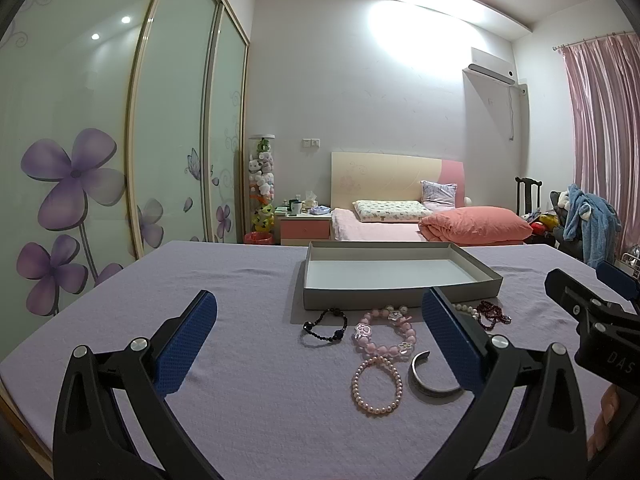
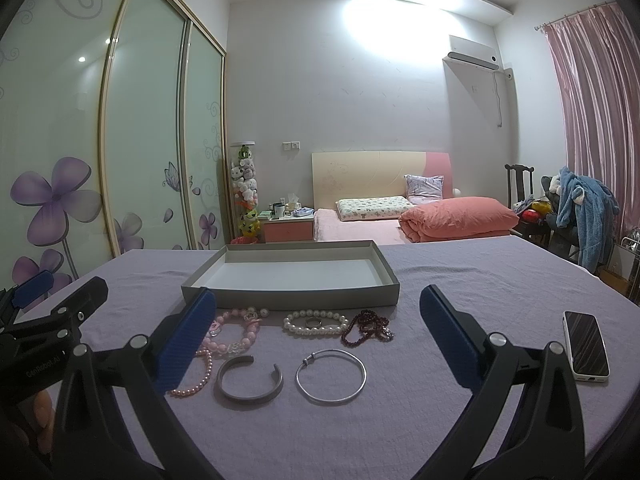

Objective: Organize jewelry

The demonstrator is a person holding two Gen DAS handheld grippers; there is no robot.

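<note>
A shallow grey tray [image 1: 400, 294] [image 2: 288, 296] with a white floor lies empty on the purple cloth. In front of it lie a black bead bracelet [image 1: 325, 327], a pink bead bracelet [image 1: 386, 332] [image 2: 236, 330], a small pink pearl bracelet [image 1: 376, 385], a grey cuff [image 1: 434, 376] [image 2: 251, 378], a thin silver bangle [image 2: 331, 376], a white pearl bracelet [image 2: 315, 323] and dark red beads [image 2: 368, 328] [image 1: 494, 314]. My left gripper [image 1: 320, 336] is open above the cloth. My right gripper [image 2: 318, 338] is open above the jewelry.
A white phone [image 2: 586, 344] lies on the cloth at the right. The right gripper's body [image 1: 592, 320] shows at the left view's right edge. A bed [image 2: 400, 216], wardrobe doors [image 1: 120, 140] and a chair with clothes [image 2: 576, 208] stand behind the table.
</note>
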